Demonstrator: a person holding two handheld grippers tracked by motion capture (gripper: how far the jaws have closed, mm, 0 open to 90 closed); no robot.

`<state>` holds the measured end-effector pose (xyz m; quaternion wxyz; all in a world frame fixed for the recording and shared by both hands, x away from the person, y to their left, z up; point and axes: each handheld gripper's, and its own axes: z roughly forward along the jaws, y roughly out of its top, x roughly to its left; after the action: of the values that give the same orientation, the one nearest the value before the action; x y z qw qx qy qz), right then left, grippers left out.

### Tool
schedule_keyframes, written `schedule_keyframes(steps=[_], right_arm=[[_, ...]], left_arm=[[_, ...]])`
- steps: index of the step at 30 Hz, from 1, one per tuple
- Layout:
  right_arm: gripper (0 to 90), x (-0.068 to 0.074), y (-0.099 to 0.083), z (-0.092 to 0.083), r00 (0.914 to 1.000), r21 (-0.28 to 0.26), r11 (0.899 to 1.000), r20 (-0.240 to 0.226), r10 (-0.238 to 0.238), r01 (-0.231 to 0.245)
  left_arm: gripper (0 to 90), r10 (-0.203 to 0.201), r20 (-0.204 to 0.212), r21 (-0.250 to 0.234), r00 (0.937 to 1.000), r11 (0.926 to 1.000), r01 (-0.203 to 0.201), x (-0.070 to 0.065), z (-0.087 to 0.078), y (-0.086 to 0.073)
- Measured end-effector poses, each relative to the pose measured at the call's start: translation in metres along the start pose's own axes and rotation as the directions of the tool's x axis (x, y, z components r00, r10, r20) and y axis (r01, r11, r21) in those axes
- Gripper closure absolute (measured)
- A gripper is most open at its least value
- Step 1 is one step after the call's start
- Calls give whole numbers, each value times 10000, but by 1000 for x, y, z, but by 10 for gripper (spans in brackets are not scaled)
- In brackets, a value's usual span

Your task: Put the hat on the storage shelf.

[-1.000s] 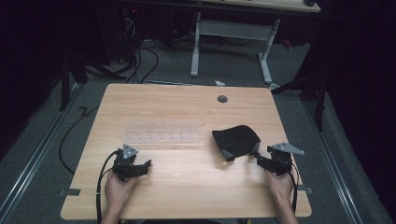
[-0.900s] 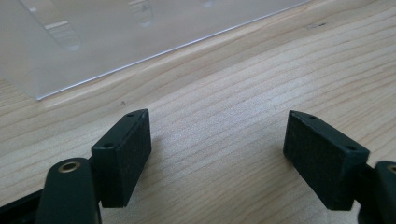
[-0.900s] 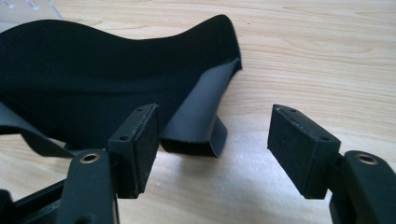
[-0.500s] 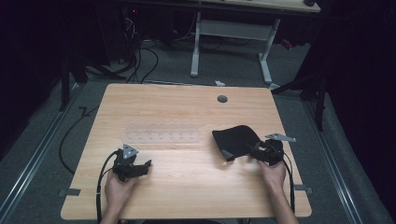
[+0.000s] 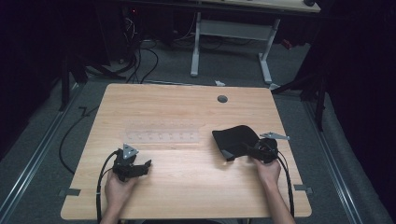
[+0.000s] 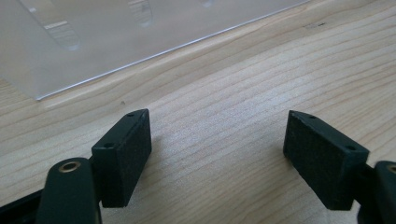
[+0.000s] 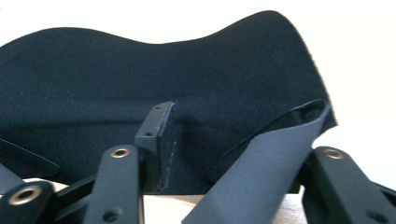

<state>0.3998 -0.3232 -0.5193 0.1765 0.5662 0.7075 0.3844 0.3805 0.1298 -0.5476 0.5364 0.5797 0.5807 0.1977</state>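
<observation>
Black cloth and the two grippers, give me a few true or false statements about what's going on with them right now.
1. The black cloth lies on the right part of the wooden table. True.
2. The left gripper holds the cloth. False: its jaws stand open over bare wood.
3. The right gripper is at the cloth's edge, a folded flap between its jaws, which have just been closing. True.
4. The clear plastic sheet lies on top of the cloth. False: it lies apart, left of the cloth.
5. The cloth is red. False: it is black.
</observation>
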Motion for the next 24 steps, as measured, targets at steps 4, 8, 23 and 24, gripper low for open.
schedule_keyframes(steps=[4, 8, 23, 24], right_arm=[[577, -2, -4, 3, 9997, -55, 9998, -172, 172, -173], [665, -6, -8, 1, 9964, -268, 9988, -750, 391, -412], [851, -6, -6, -15, 9814, -716, 9956, -1863, 469, -612], [852, -6, -6, -15, 9813, -722, 9956, -1873, 449, -593]], left_arm=[[239, -2, -5, -4, 10000, 10000, 2, 0, 0, 0], [239, -3, -6, -6, 10000, 10000, 3, 0, 0, 0], [239, -13, -23, -11, 10000, 10000, 13, 0, 0, 0], [239, -19, -37, -16, 10000, 10000, 19, 0, 0, 0]])
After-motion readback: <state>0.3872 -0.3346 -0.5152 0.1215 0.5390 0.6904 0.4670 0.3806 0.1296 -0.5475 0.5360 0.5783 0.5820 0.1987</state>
